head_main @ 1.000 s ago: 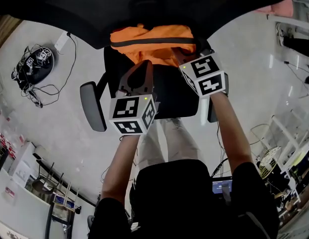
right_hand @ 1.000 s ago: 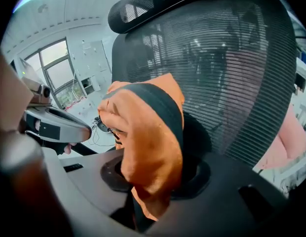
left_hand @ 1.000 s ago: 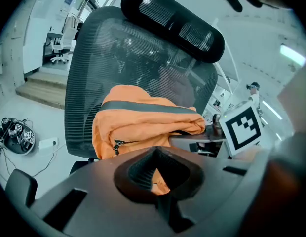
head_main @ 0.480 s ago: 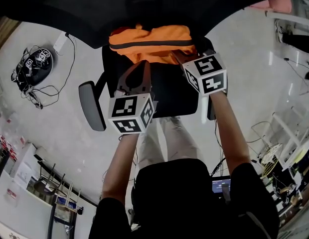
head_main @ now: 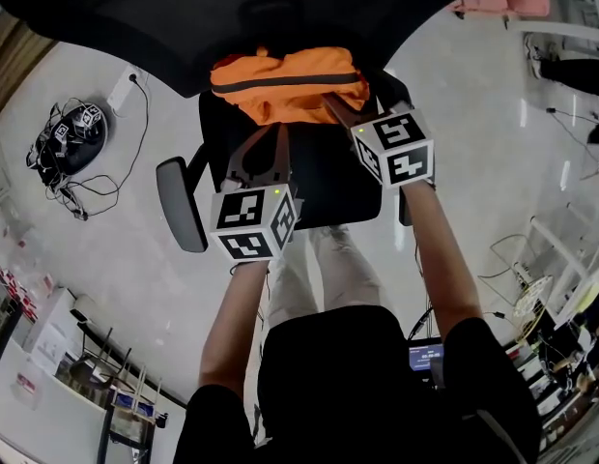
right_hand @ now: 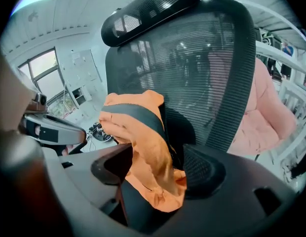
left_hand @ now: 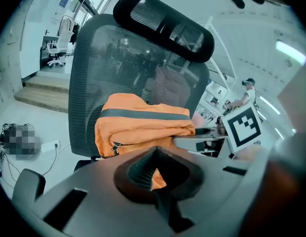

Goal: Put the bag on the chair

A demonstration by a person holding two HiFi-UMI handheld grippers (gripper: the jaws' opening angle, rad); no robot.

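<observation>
The orange bag [head_main: 285, 85] sits on the chair [head_main: 328, 187], at the back of the seat and up against the mesh backrest [left_hand: 128, 68], with the headrest [left_hand: 163, 19] above it. In front of the bag a dark strip of seat is bare, and both tools work over that strip. On the person's left the armrest [head_main: 179, 206] stands clear of the left tool [head_main: 279, 130], with room between them. Beyond it there is wide pale floor [head_main: 116, 259], and a tangle of cables [head_main: 72, 133] lies well off to that side. Something pink [right_hand: 264, 117] shows behind the backrest on the right.

The right tool [right_hand: 155, 167] has just been opening its jaws, and they now stand spread wide. A fold of the bag's orange cloth hangs loose in the gap between them. The pads are off it, so nothing is being squeezed.

The left tool's jaws are drawn together, tip just short of the bag's front edge. Only a sliver of orange shows through the slit between them. Whether any cloth is caught there I can't tell.
</observation>
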